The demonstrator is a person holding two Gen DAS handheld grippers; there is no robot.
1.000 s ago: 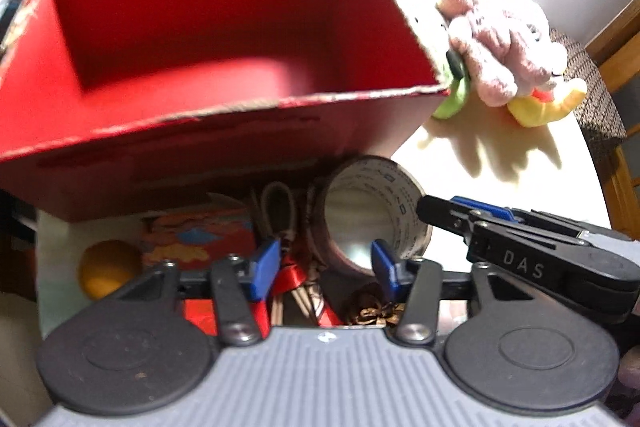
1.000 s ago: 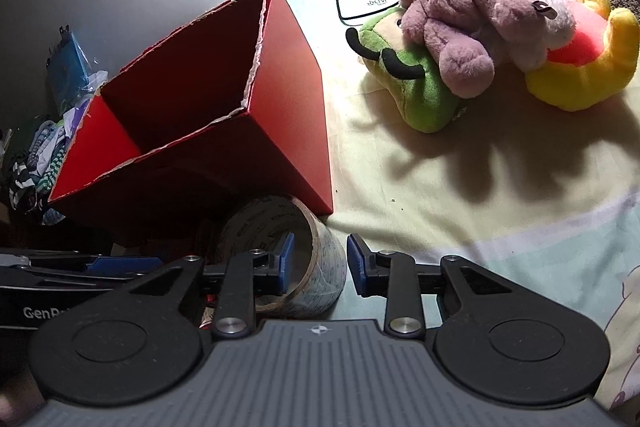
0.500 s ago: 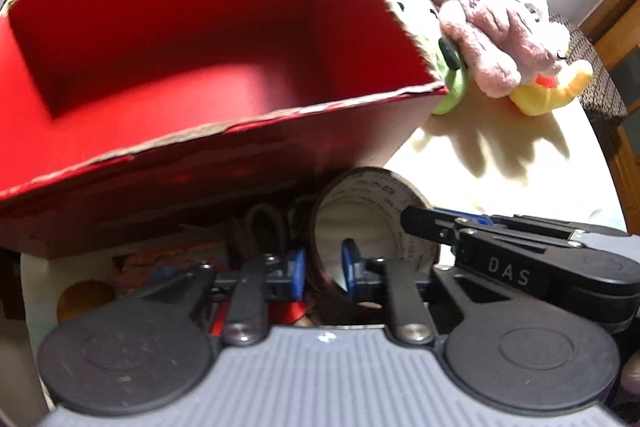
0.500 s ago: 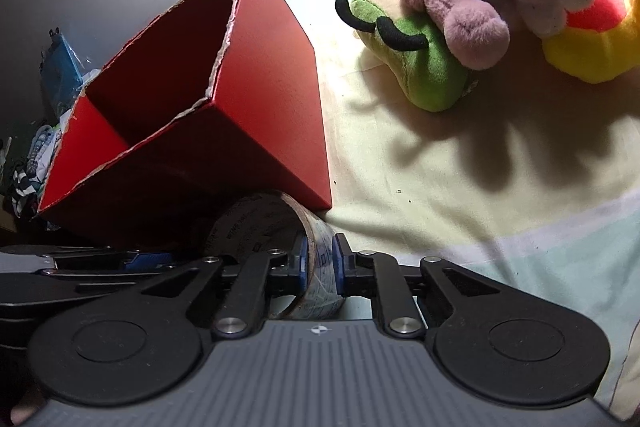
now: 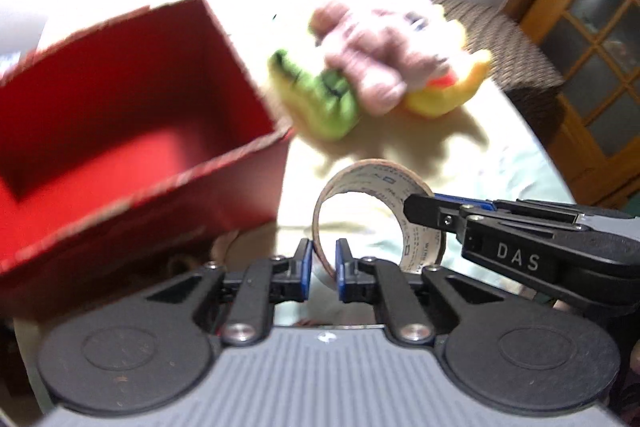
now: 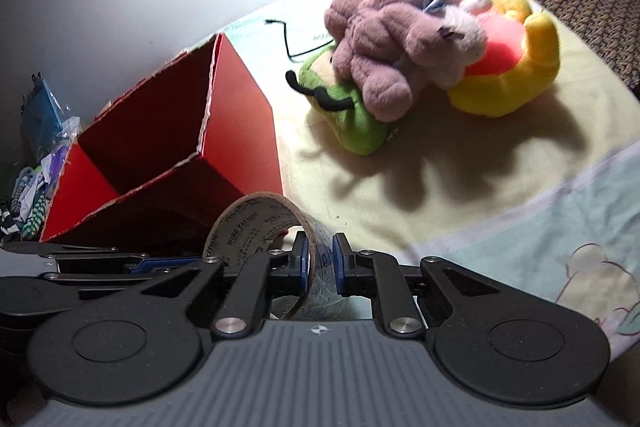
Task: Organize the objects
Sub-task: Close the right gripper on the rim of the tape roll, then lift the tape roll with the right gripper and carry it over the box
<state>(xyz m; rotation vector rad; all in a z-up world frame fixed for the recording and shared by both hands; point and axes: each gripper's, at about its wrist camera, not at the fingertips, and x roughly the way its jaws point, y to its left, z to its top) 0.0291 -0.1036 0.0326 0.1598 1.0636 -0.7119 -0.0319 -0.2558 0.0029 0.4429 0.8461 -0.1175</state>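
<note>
Both tools are gripping one tape roll point(image 5: 376, 211): left tool point(image 5: 323, 263) is pinching the ring's wall at its 7 o'clock, right tool point(image 6: 320, 261) is pinching the opposite wall. Roll is hanging just off the near corner of the red box point(image 6: 236, 131), which is standing open-topped on the bedsheet point(image 6: 480, 187). Plush toys point(image 6: 420, 67) are lying piled at 1 o'clock from the box, well apart. Left view is blurring
</note>
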